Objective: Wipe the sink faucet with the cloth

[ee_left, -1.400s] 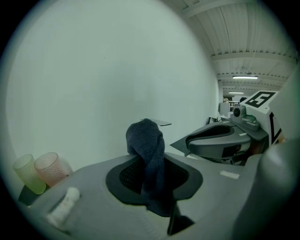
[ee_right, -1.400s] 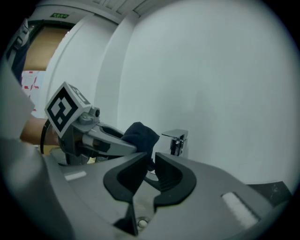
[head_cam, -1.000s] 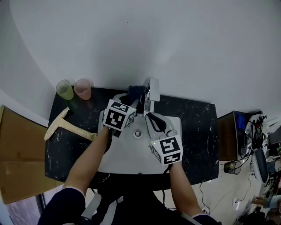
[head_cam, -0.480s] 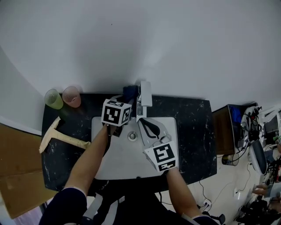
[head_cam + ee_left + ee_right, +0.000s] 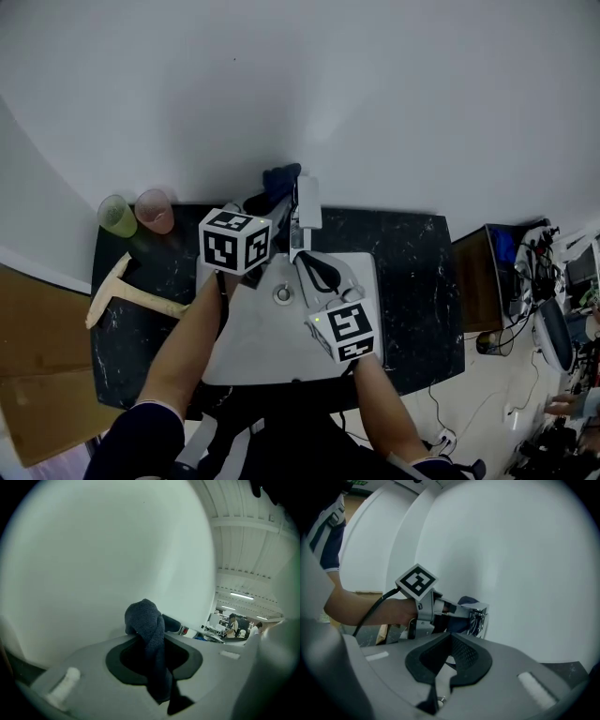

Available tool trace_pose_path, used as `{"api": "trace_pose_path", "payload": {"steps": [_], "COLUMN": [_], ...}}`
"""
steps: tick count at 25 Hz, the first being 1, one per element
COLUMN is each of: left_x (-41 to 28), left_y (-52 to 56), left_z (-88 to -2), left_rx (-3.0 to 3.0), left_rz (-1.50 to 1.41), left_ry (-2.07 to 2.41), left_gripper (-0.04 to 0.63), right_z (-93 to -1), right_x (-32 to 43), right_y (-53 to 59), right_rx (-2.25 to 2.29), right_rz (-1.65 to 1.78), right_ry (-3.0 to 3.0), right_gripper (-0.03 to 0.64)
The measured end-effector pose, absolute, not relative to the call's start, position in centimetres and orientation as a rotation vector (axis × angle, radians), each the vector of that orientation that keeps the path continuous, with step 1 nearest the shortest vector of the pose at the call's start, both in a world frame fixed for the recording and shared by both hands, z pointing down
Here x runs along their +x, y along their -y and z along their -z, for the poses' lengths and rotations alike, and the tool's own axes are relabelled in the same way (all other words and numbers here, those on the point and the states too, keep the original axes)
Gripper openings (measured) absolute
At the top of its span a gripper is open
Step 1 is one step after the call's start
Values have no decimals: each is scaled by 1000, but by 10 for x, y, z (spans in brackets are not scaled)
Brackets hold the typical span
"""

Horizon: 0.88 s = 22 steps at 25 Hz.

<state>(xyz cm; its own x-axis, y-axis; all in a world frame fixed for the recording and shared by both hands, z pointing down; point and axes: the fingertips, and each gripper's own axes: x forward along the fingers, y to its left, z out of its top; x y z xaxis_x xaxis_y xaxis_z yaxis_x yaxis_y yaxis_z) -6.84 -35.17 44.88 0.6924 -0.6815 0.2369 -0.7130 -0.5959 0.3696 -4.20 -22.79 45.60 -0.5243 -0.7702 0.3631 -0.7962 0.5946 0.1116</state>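
Left gripper (image 5: 149, 632) is clamped on the dark blue cloth (image 5: 153, 663). The cloth bunches up past the jaw tips and a tail of it hangs back between the jaws. In the head view this gripper is at the back of the white sink (image 5: 251, 339), with the cloth end up against the left side of the chrome faucet (image 5: 306, 202), by the wall. The right gripper view confirms it: the cloth sits just beside the faucet head, apparently touching it. Right gripper (image 5: 450, 637) has its jaws pressed together with nothing between them. It is over the sink basin, pointing at the faucet but apart from it. On the black stone counter (image 5: 414, 274), far left, a green cup (image 5: 117, 216) and a pink cup (image 5: 155, 211) stand side by side. A wooden T-shaped tool (image 5: 131, 291) lies in front of them.
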Motion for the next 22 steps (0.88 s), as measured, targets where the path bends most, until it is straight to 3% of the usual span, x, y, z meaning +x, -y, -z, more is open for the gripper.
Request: {"api": "trace_pose_path", "payload": {"steps": [22], "left_x": [-54], "left_y": [274], "left_z": [-399], "left_rx": [2769], "left_rz": [-162], "left_ry": [879], "left_gripper": [81], "right_z": [-457], "right_x": [-41], "right_y": [232], "right_rx": [1286], "right_rz": [-115], "right_ry": [2464], "right_gripper": [6]}}
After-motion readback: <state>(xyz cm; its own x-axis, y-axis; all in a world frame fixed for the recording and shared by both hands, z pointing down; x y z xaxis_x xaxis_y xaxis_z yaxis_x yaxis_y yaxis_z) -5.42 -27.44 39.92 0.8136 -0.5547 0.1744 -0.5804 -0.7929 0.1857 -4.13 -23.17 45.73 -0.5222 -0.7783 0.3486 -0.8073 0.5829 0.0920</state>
